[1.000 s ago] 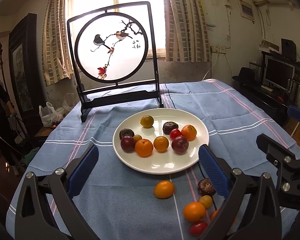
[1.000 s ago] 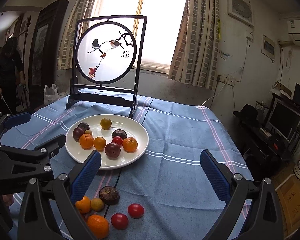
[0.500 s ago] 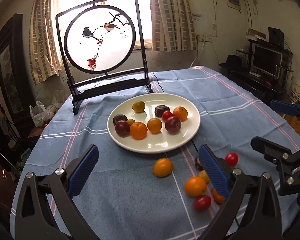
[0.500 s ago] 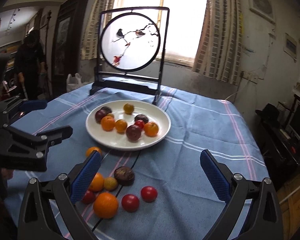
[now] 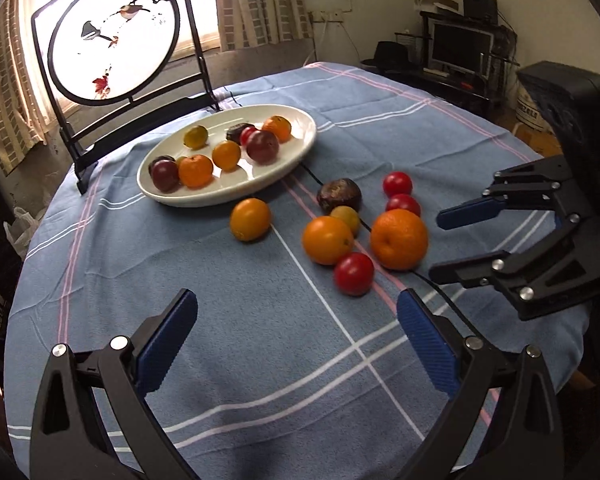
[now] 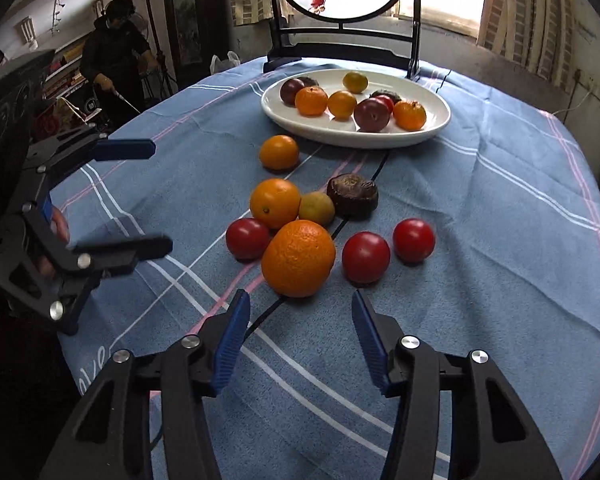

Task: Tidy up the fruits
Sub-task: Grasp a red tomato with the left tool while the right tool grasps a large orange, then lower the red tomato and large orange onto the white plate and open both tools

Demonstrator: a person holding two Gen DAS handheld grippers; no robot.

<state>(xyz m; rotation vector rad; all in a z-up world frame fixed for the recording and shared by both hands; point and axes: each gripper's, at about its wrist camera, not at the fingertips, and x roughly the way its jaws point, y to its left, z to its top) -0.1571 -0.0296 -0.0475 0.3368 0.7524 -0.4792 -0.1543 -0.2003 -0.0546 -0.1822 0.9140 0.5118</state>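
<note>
Large orange (image 6: pixel 298 258) lies dead ahead of right tool (image 6: pixel 300 336), nearer than left tool (image 5: pixel 296 336); right jaws just narrowing, nothing pinched; left spread wide.

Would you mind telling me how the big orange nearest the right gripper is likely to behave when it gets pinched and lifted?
The big orange is round and sits loose on the flat cloth, so a nudge would probably roll it. Its dimpled peel should grip fairly well. The right gripper has just been closing, with nothing between its pads; the gap looks barely wider than the fruit.
</note>
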